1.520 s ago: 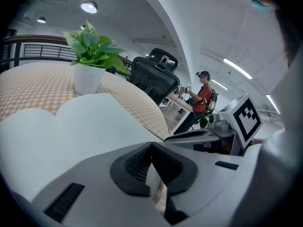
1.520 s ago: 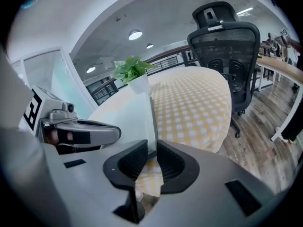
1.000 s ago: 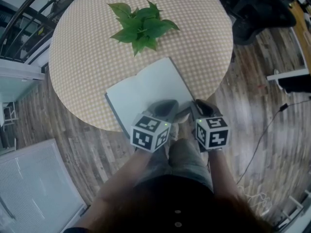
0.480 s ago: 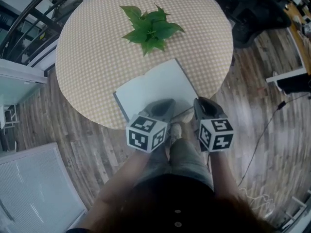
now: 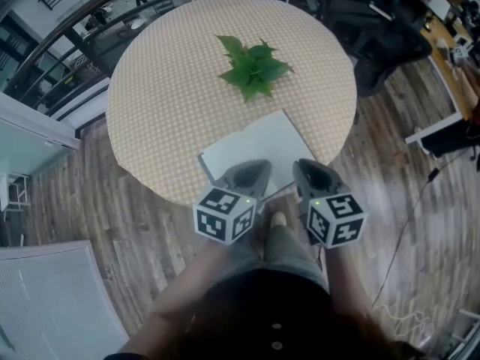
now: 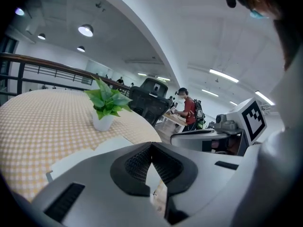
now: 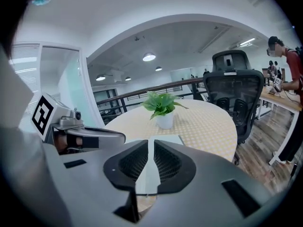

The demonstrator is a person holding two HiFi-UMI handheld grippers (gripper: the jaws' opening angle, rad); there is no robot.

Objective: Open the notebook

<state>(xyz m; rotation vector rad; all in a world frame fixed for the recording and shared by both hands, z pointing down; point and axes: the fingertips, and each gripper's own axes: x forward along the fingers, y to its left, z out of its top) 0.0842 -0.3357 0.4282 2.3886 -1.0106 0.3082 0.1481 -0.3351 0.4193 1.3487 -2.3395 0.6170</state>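
While the notebook (image 5: 259,145) lies white pages up near the front edge of the bench (image 5: 165,111), the left tongs (image 6: 151,145) are pinched together, empty. The right tongs (image 7: 151,145) have just been closing to a slit, with nothing between them.

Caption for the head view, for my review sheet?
Left gripper and right gripper hover over a pale notebook; potted plant beyond, on the checked table.

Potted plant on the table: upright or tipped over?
Upright. The potted plant stands on its pot's base on the table, leaves pointing up; both gripper views show the white pot vertical.
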